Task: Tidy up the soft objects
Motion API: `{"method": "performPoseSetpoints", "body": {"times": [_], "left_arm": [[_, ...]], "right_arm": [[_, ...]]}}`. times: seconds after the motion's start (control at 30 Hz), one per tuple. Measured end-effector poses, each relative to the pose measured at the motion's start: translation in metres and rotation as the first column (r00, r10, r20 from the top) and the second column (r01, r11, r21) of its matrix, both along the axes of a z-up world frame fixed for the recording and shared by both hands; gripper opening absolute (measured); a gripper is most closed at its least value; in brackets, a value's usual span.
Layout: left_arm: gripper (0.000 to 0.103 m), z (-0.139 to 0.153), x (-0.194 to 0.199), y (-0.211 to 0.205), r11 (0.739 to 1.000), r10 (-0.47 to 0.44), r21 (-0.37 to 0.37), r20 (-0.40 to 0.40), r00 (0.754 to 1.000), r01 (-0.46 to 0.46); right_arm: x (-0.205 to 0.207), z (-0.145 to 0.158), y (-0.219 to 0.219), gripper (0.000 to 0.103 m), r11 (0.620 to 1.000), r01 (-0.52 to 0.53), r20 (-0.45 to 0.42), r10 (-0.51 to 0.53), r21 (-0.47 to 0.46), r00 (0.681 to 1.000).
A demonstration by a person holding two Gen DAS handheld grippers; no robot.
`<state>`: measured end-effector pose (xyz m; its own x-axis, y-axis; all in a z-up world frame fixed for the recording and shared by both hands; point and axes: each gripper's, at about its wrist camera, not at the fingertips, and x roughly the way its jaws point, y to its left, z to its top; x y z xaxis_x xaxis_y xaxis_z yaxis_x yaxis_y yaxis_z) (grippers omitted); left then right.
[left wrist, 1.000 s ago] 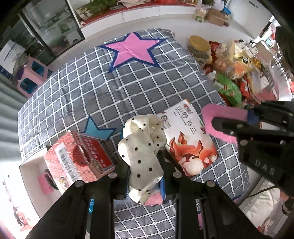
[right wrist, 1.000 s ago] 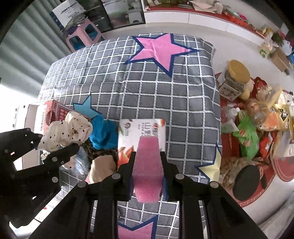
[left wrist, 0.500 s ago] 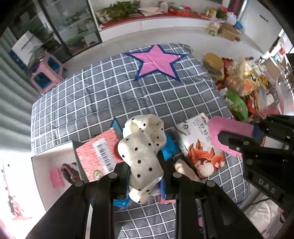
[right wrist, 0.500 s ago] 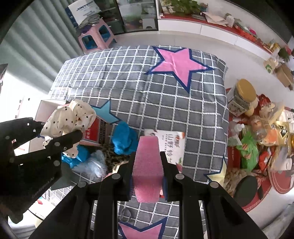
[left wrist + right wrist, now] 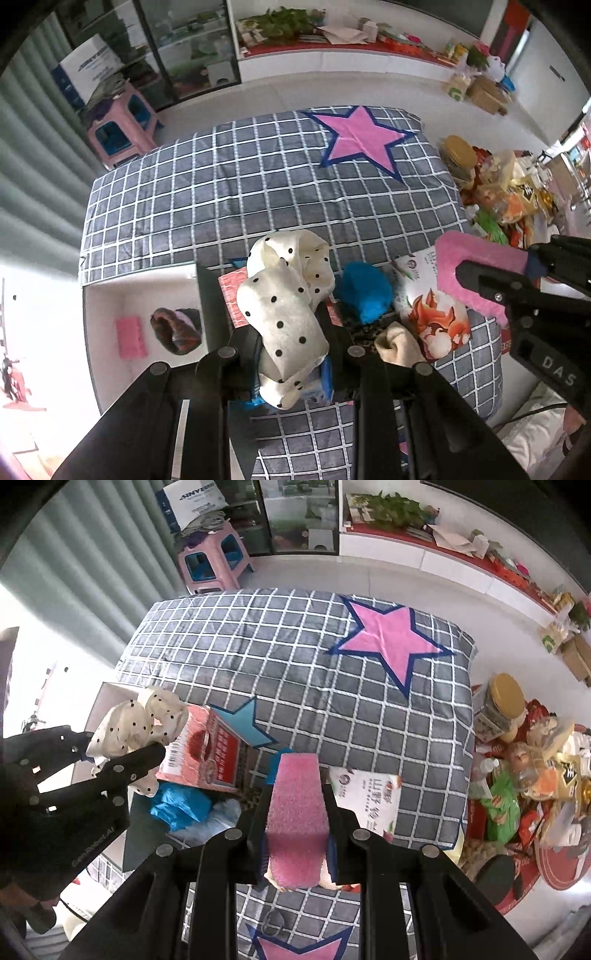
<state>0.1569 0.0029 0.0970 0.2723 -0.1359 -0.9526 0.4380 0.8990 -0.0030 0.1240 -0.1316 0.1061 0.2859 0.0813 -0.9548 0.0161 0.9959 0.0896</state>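
My left gripper [image 5: 291, 354] is shut on a cream polka-dot cloth [image 5: 286, 306] and holds it high above the checked bed cover [image 5: 221, 199]. My right gripper [image 5: 297, 819] is shut on a pink sponge [image 5: 297, 812], also seen in the left wrist view [image 5: 476, 269]. The cloth shows at the left of the right wrist view [image 5: 136, 727]. A white box [image 5: 110, 306] left of the pile holds a small pink sponge [image 5: 129, 338] and a dark knitted item [image 5: 177, 330]. On the cover lie a blue fluffy item [image 5: 364, 295] and a beige cloth [image 5: 397, 345].
A red carton [image 5: 207, 753] and a white snack bag [image 5: 369, 797] lie by the pile. Snack packets and a jar [image 5: 502, 709] crowd the floor at the right. A pink stool [image 5: 210, 557] stands beyond the bed.
Both grippers have risen and pulled back with their loads; the bed looks smaller. The white box with its contents has come into the left wrist view.
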Motion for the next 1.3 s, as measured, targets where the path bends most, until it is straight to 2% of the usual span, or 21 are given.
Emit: {"method": "performPoseSetpoints", "body": {"times": [0.3,0.63,1.3], "left_arm": [[0.026,-0.003,0.011,0.041,0.995,0.096,-0.028,-0.015,0.995,-0.096],[0.026,-0.007,0.010,0.068,0.990,0.138,-0.035,-0.026,0.990,-0.139],[0.026,-0.025,-0.019,0.123,0.973,0.229,0.009,-0.062,0.971,-0.229]], "right_arm": [[0.019,0.015,0.033,0.024,0.999,-0.046,0.030,0.047,-0.010,0.998],[0.032,0.020,0.076,0.024,0.993,-0.118,0.037,0.118,-0.013,0.992],[0.019,0.010,0.150,0.024,0.962,-0.273,0.019,0.273,0.001,0.962]]}}
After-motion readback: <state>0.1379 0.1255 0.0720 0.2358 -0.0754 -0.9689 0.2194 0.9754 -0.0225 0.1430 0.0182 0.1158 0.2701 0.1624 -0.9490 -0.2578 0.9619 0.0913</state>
